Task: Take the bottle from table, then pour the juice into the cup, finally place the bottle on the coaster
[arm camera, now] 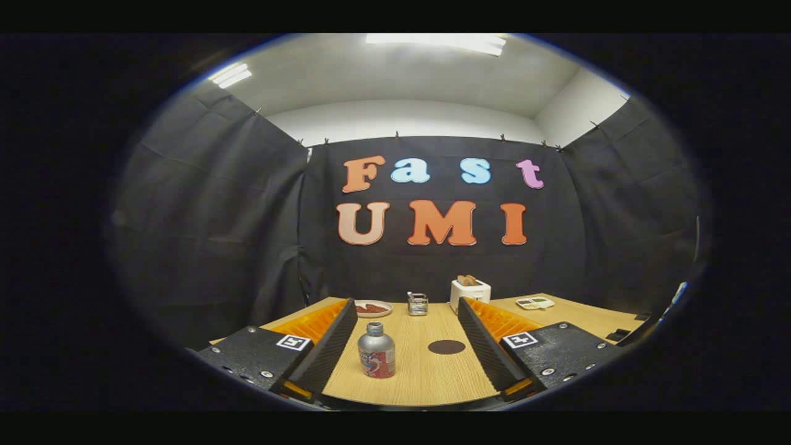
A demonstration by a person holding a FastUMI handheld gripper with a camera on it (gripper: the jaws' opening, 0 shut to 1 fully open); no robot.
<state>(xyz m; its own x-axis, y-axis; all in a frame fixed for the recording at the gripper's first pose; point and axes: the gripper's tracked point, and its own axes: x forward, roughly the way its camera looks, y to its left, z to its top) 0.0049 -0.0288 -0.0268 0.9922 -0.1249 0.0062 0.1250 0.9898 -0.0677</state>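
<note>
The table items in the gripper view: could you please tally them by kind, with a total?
Bottle, upright between the open gripper fingers: 1
Coaster: 1
Glass cup: 1
Toaster: 1
Plate with red food: 1
Small tray: 1
Total: 6

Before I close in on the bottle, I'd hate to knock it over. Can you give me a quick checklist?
1. Gripper fingers spread wide: ok.
2. Bottle upright on the table: ok.
3. Bottle centred between the fingers: not ok, it stands nearer the left finger.
4. Bottle cap on: ok, still to come off before pouring.
5. Coaster bare: ok.
6. Cup empty, beyond the bottle: cannot tell.
</note>
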